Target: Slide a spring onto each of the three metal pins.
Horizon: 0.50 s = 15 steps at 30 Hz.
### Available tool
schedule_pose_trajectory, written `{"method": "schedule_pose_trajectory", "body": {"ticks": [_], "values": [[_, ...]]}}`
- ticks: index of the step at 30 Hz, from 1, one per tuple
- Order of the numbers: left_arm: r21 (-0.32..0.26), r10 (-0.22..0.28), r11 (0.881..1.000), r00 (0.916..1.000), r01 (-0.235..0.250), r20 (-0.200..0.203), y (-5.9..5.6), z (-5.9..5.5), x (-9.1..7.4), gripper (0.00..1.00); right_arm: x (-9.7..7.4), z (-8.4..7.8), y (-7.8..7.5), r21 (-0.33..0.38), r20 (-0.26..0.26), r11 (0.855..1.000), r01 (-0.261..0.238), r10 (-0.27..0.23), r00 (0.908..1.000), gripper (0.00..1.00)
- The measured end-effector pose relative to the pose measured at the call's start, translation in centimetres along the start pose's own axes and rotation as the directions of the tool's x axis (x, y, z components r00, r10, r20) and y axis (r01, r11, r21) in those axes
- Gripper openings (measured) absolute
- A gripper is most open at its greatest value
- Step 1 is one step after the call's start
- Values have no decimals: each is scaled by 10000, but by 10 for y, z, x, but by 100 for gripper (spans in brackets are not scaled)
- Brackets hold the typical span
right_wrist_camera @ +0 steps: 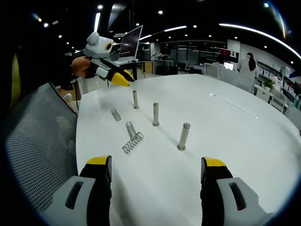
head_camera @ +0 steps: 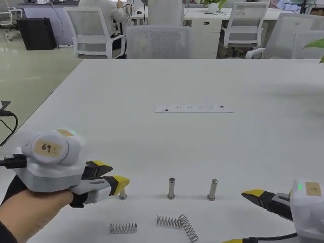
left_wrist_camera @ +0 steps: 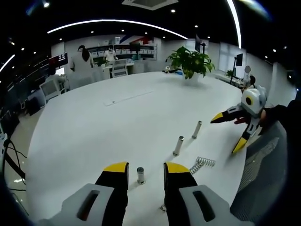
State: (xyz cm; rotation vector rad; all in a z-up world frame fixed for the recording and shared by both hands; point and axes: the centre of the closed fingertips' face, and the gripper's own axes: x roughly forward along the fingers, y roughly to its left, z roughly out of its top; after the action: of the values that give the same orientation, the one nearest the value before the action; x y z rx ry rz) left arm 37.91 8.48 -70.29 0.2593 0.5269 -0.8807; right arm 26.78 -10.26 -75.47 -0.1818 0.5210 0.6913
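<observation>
Three short metal pins stand upright in a row near the table's front edge: left pin (head_camera: 123, 195), middle pin (head_camera: 171, 188), right pin (head_camera: 212, 189). All three are bare. In front of them lie three loose springs: one alone (head_camera: 123, 228), two touching (head_camera: 168, 221) (head_camera: 188, 228). My left gripper (head_camera: 114, 174) is open, and the left pin (left_wrist_camera: 140, 175) stands just beyond and between its yellow tips (left_wrist_camera: 146, 168), untouched. My right gripper (head_camera: 242, 217) is wide open and holds nothing. It hangs right of the row, facing the right pin (right_wrist_camera: 183, 136) and the springs (right_wrist_camera: 133, 143).
A white power strip (head_camera: 194, 108) lies flat mid-table. White office chairs (head_camera: 96, 30) stand along the table's far edge. A mesh chair back (right_wrist_camera: 37, 146) is close beside the table's front edge. A potted plant (left_wrist_camera: 190, 61) sits on the table's far end.
</observation>
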Motion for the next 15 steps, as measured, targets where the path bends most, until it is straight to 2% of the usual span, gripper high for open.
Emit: {"method": "schedule_pose_trajectory", "body": {"ticks": [5,10,15], "values": [[-153,27,9999,9999,-25,153,2,-6,-11,24,0,0,0,-14,-24,10000,-2,2,10000,77],[-223,-79,9997,9997,84,216,-2,-13,-16,24,0,0,1,-24,-41,10000,-18,17,10000,77],[-376,-471,9982,9989,471,28,-12,-31,-19,25,0,0,1,-11,-25,10000,4,-4,10000,77]]}}
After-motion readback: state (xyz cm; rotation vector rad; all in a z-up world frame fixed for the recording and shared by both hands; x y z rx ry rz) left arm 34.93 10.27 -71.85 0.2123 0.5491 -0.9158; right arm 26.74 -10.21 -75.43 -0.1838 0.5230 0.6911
